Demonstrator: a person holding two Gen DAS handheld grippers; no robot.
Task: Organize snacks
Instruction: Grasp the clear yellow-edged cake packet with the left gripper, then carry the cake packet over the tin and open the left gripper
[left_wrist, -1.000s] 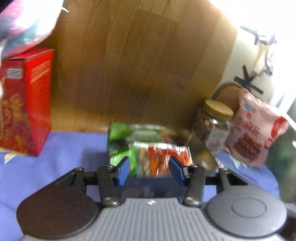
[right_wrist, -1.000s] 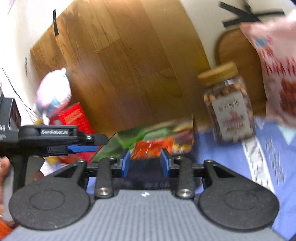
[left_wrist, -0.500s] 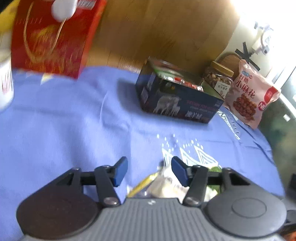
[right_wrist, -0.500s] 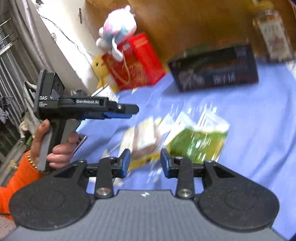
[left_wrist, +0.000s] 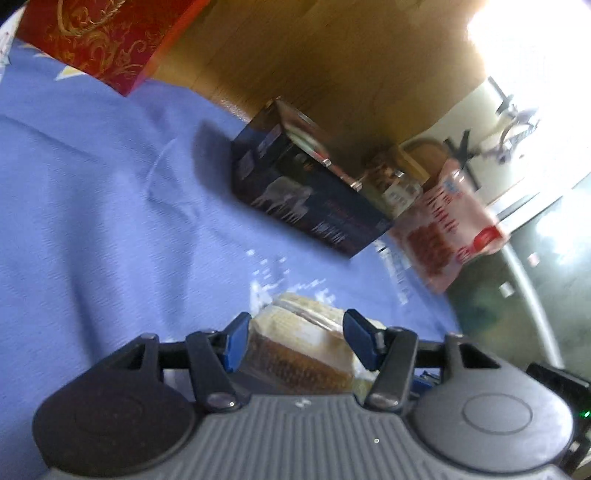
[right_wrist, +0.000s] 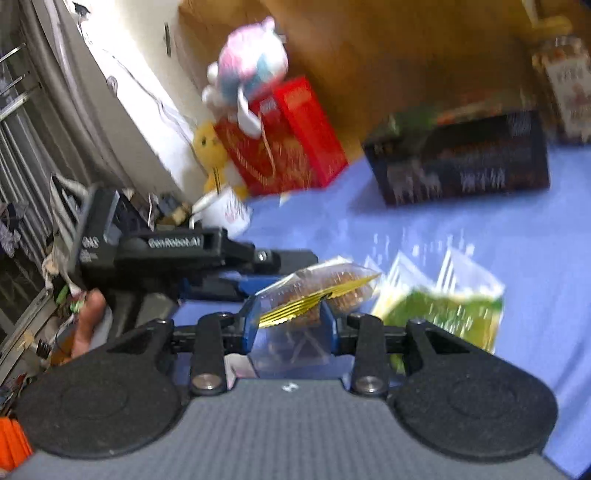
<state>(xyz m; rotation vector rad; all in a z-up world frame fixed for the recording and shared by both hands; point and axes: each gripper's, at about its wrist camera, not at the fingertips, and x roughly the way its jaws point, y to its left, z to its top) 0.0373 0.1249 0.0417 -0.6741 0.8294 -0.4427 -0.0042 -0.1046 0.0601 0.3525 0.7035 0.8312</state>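
Note:
A clear packet of brown crackers (left_wrist: 299, 350) lies on the blue cloth (left_wrist: 110, 221). It sits between the blue pads of my left gripper (left_wrist: 298, 341), whose jaws stand open around it. From the other side the same packet (right_wrist: 321, 291), with a gold stripe, shows between the fingers of my right gripper (right_wrist: 290, 321), also open and not pressing it. The left gripper (right_wrist: 258, 271) reaches in from the left. A green packet (right_wrist: 443, 314) lies beside the crackers. A dark open box (left_wrist: 306, 199) (right_wrist: 461, 162) with snacks inside stands further back.
A red gift box (left_wrist: 103, 37) (right_wrist: 288, 147) with a plush toy (right_wrist: 251, 66) on it stands at the back left. A nut jar (left_wrist: 391, 181) and a pink snack bag (left_wrist: 447, 229) stand right of the dark box. A person's hand (right_wrist: 88, 325) holds the left gripper.
Both grippers swung away from the dark box and came down to the loose packets on the cloth. The cracker packet now lies between their fingers. The left jaws stand slightly wider.

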